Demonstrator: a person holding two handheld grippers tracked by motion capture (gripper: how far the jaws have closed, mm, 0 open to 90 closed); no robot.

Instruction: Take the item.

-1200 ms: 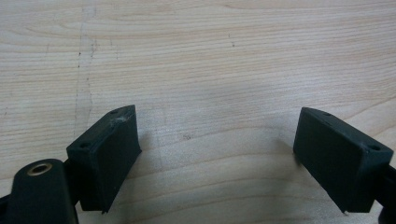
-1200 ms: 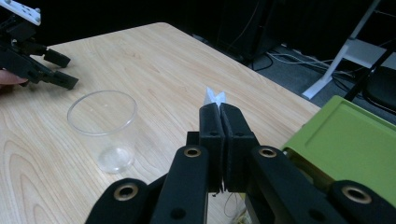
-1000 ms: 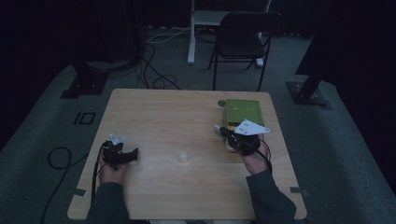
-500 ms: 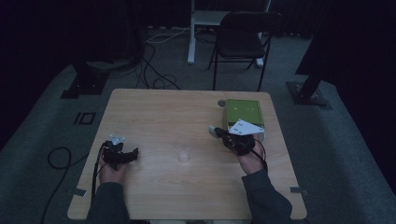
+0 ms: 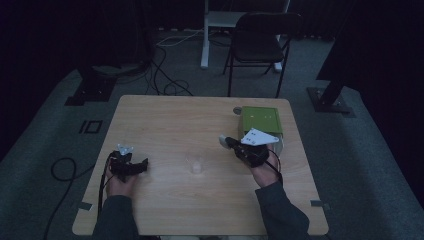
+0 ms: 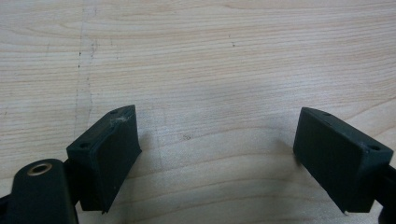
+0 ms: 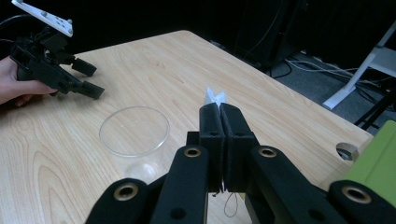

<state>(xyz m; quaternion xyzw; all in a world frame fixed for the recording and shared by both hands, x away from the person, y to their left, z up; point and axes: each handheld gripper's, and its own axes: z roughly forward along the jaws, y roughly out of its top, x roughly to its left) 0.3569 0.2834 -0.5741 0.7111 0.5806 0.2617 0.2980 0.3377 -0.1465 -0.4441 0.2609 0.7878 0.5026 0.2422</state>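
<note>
The right gripper (image 7: 219, 109) has its fingers clamped on a tiny white paper scrap (image 7: 214, 97), pointy tip poking out, just above the tabletop (image 7: 154, 70) near a clear cup (image 7: 134, 131). Left gripper (image 6: 217, 144) fingers wide open.

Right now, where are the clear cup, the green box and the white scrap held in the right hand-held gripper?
clear cup (image 7: 134, 130): right gripper view, its round rim.
green box (image 5: 260, 119): high view, middle of its lid.
white scrap (image 7: 214, 97): right gripper view, tip above the closed jaws.

text: none legible | labels: none | numbers: none
</note>
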